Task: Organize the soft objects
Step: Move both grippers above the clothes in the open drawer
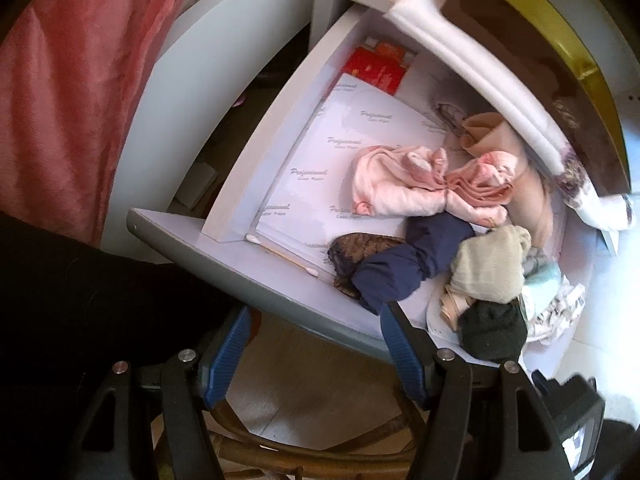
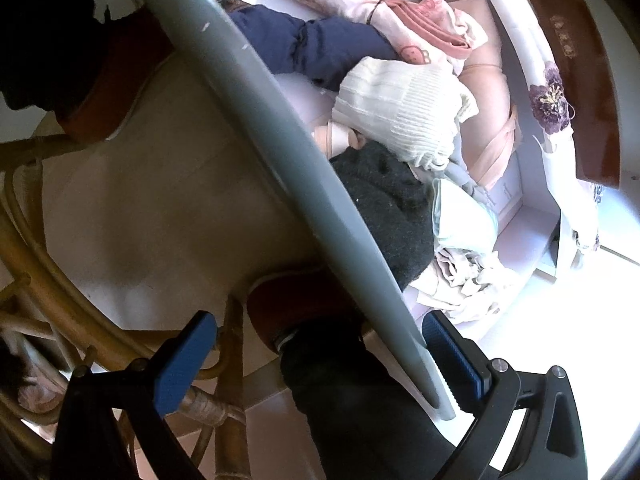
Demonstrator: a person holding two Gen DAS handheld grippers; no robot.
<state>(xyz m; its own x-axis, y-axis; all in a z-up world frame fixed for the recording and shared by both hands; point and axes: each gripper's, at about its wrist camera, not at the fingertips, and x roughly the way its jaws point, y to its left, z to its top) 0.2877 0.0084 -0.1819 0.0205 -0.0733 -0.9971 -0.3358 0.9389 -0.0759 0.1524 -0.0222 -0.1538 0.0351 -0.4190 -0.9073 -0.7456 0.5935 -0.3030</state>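
An open white drawer (image 1: pixel 240 276) holds several soft bundles: a pink tied bundle (image 1: pixel 420 184), a navy roll (image 1: pixel 412 264), a cream ribbed bundle (image 1: pixel 492 268), a dark green-black knit (image 1: pixel 492 332) and a beige garment (image 1: pixel 532 204). My left gripper (image 1: pixel 316 344) is open and empty, its blue fingertips at the drawer's front panel. My right gripper (image 2: pixel 320 364) is open and empty, straddling the drawer's front panel (image 2: pixel 280 128), with the dark knit (image 2: pixel 388 204), cream bundle (image 2: pixel 404 116) and navy roll (image 2: pixel 312 44) just beyond.
White printed paper sheets (image 1: pixel 320 160) and a red packet (image 1: pixel 376 68) line the drawer. Two cotton swabs (image 1: pixel 280 252) lie at its front. A pink fabric (image 1: pixel 60 80) hangs at left. A rattan chair (image 2: pixel 48 300) stands below the drawer.
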